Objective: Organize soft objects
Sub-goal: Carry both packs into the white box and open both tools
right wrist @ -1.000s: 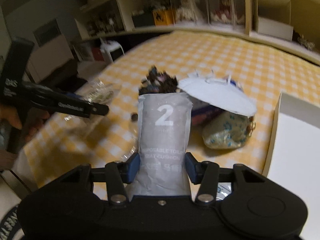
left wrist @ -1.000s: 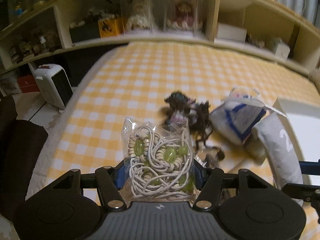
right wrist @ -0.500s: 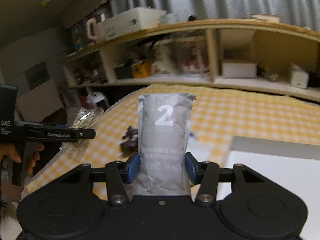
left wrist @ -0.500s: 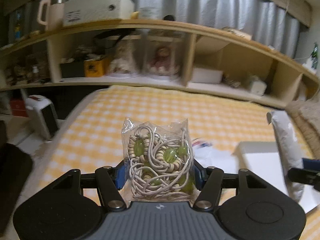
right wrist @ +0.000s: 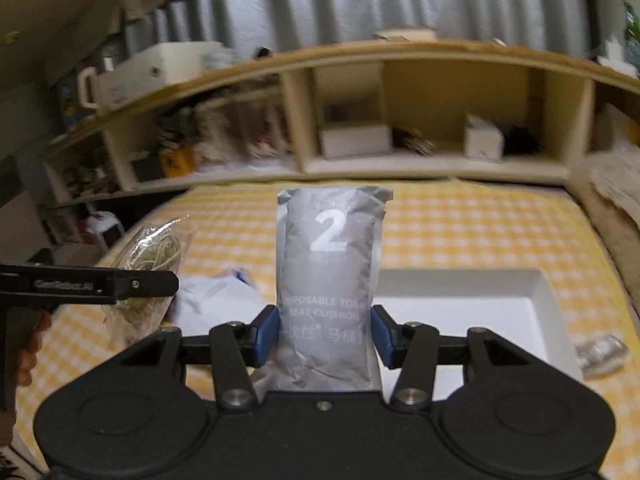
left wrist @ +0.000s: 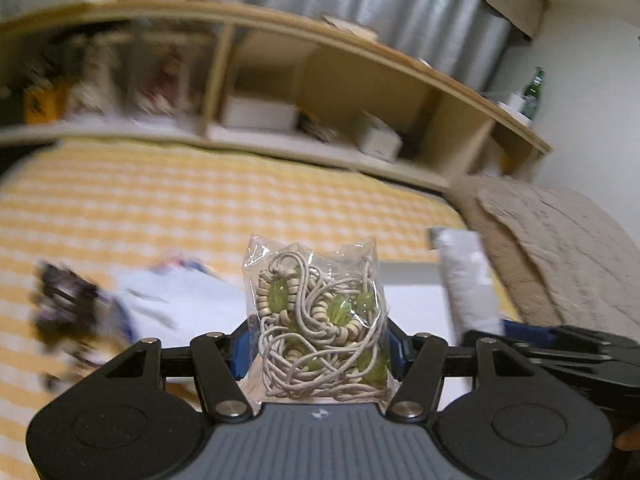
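Presently, the bed [right wrist: 460, 216], under a yellow checked cover, carries everything, and the shelf unit [right wrist: 344, 120] runs along its far edge. A white tray [right wrist: 536, 300] lies near the bed's right edge; what shows of its inside is bare, so by my judgement nothing has been filed there. A small silvery packet [right wrist: 600, 354] lies on the cover just beside the tray's right rim. A white cloth item [left wrist: 180, 300] and a dark tangled item [left wrist: 64, 304], both blurred, remain toward the left edge.

The right gripper [right wrist: 323, 330] is clamped on a grey pouch [right wrist: 330, 280], upright, in the air at the tray's left rim. The left gripper [left wrist: 318, 346] is clamped on a clear bag of cord and beads [left wrist: 320, 320], also off the bed.

Assessment: two items in hand, unplaced; at least two loose items outstanding. Task at an early stage.
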### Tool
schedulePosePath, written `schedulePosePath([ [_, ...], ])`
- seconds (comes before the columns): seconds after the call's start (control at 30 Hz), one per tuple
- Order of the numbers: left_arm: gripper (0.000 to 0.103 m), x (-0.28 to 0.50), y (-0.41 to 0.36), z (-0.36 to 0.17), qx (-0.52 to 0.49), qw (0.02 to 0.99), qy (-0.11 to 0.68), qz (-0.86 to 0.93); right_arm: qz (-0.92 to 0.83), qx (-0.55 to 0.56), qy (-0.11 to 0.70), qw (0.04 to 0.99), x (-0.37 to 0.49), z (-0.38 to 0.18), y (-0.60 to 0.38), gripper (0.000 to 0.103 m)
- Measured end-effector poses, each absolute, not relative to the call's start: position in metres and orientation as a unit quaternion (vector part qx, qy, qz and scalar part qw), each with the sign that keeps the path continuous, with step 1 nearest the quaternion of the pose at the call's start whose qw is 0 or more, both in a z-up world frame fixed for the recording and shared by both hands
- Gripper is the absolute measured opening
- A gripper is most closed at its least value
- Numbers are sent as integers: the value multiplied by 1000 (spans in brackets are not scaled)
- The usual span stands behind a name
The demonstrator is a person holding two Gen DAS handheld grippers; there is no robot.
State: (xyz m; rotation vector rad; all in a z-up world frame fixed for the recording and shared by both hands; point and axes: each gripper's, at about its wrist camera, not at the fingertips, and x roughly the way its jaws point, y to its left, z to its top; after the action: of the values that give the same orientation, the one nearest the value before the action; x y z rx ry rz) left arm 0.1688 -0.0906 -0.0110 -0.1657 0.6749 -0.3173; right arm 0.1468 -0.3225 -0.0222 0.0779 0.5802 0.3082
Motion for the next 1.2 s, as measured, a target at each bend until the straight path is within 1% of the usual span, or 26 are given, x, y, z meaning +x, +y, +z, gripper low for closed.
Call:
schedulePosePath([
  [0.17, 62, 178, -131, -44, -116, 899, 369, -207, 112, 48, 335, 934, 153, -40, -348, 51],
  [0.33, 62, 187, -153, -74, -156, 873, 401, -230, 90, 66, 360, 926, 156, -50, -363, 51],
  [0.4, 67, 189, -156, -83, -163, 869, 409, -227, 88, 66, 372, 922, 159, -54, -363, 51],
  [0.43, 77, 190, -157, -87, -165, 869, 411, -221, 87, 64, 378, 920, 162, -56, -363, 51],
  [0.47, 83, 190, -157, -88, -166, 870, 411, -216, 87, 62, 385, 917, 163, -60, -363, 51],
  [0.6, 84, 187, -150, -81, -158, 881, 394, -209, 82, 58, 413, 905, 171, -72, -362, 51],
  [0.73, 84, 188, -149, -75, -120, 895, 385, -189, 71, 56, 442, 893, 181, -85, -363, 51],
  [0.83, 84, 191, -150, -83, -80, 899, 397, -168, 61, 38, 468, 881, 185, -99, -359, 51],
  [0.93, 84, 193, -147, -92, -64, 894, 416, -156, 62, 14, 485, 872, 189, -109, -350, 51],
  [1.13, 84, 195, -145, -99, -51, 886, 433, -161, 83, 23, 487, 869, 193, -110, -342, 51],
  [1.2, 85, 194, -145, -99, -47, 885, 434, -161, 86, 26, 482, 871, 192, -107, -342, 57],
])
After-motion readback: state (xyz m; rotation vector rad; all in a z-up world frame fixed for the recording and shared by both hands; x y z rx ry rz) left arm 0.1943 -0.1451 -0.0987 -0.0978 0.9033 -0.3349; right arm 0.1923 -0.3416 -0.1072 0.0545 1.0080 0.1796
